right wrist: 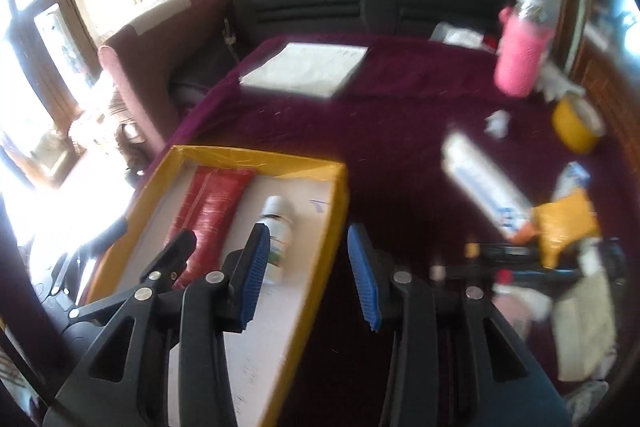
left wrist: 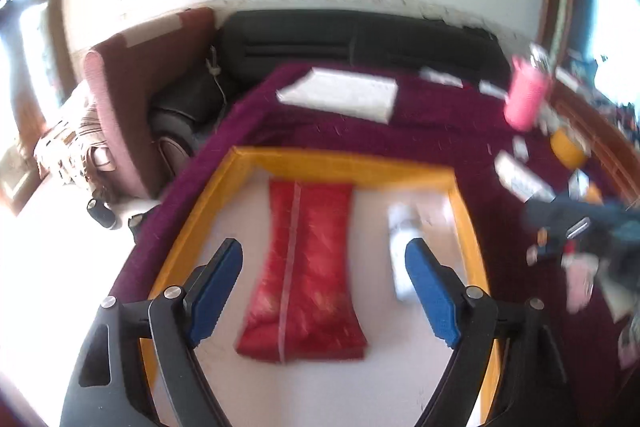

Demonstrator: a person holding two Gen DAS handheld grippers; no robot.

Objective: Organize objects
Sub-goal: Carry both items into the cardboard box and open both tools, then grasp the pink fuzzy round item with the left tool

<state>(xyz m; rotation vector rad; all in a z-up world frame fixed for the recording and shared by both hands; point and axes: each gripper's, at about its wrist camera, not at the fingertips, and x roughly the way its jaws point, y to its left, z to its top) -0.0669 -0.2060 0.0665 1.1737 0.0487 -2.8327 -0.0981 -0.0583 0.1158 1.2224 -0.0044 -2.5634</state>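
We see a long red foil pouch (left wrist: 302,271) lying flat in the shallow yellow-rimmed cardboard tray (left wrist: 344,165), its long axis running toward the tray's far edge. The left claw (left wrist: 324,291) hangs spread above it, pinching nothing. Only the right view resolves the small white bottle (right wrist: 277,235) beside the pouch, cap toward the far edge; the right claw (right wrist: 308,277) gapes empty over the tray's right rim.

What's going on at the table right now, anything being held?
Nothing is held. A person is tidying loose items into the yellow box. The red pouch and a small white bottle already lie inside. The left gripper hangs open over the pouch; the right gripper is open and empty above the box's right wall.
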